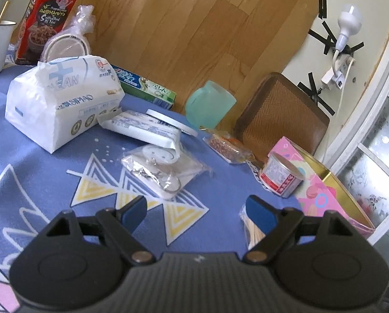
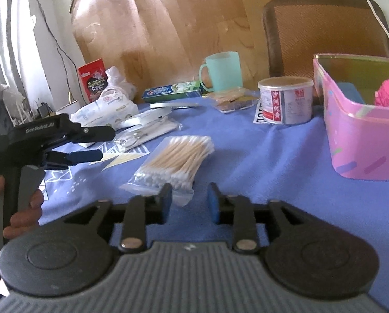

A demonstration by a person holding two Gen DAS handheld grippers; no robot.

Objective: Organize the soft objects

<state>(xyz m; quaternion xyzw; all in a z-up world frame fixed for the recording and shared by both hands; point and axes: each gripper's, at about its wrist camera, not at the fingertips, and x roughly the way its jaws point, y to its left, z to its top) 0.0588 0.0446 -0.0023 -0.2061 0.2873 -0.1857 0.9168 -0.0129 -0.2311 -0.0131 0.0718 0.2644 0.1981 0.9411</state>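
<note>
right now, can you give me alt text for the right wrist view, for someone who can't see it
The right gripper, jaws open and empty, points at a bag of cotton swabs lying on a blue tablecloth. A pink tin stands at right, with a round can and green mug behind. The left gripper enters from the left, also open.
</note>
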